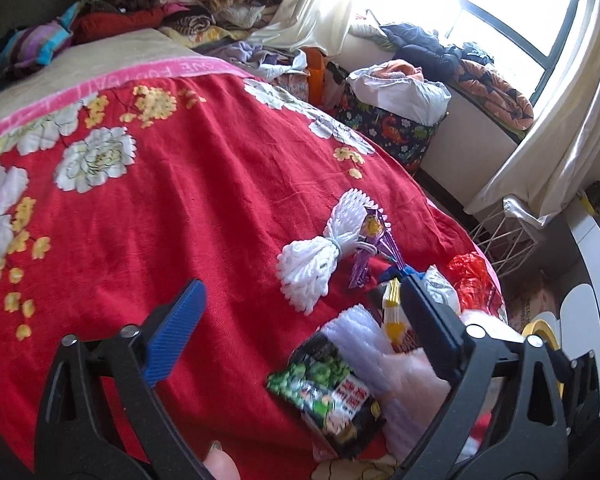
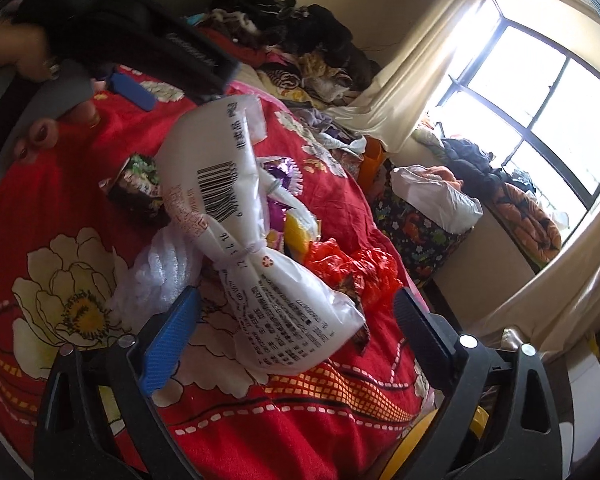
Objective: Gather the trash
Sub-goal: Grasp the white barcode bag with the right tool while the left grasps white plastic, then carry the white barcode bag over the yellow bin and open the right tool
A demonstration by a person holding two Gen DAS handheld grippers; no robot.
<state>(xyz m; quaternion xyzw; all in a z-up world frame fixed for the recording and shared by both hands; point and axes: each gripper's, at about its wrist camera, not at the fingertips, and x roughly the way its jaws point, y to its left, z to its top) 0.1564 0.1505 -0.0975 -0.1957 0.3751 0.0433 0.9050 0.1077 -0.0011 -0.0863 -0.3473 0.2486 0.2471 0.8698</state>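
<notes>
Trash lies on the red flowered bedspread [image 1: 180,208]. In the left wrist view my left gripper [image 1: 302,282] is open over a white foam net [image 1: 312,268] and a purple wrapper [image 1: 370,240], touching neither. Near its right finger lie a green-and-black snack packet [image 1: 332,396], a yellow wrapper [image 1: 394,312] and a red plastic bag [image 1: 470,280]. In the right wrist view my right gripper [image 2: 296,294] is open around the lower end of a white knotted plastic bag [image 2: 236,208] with a barcode, and its pads stand clear of the bag. The red plastic bag [image 2: 352,268] lies just beyond.
Piled clothes [image 1: 180,4] cover the far end of the bed. Right of the bed stand a dinosaur-print basket [image 1: 396,132] holding a white bag, a white wire bin [image 1: 500,236] and a curtained window [image 1: 512,12]. A hand [image 2: 36,136] holds the left gripper at the upper left of the right wrist view.
</notes>
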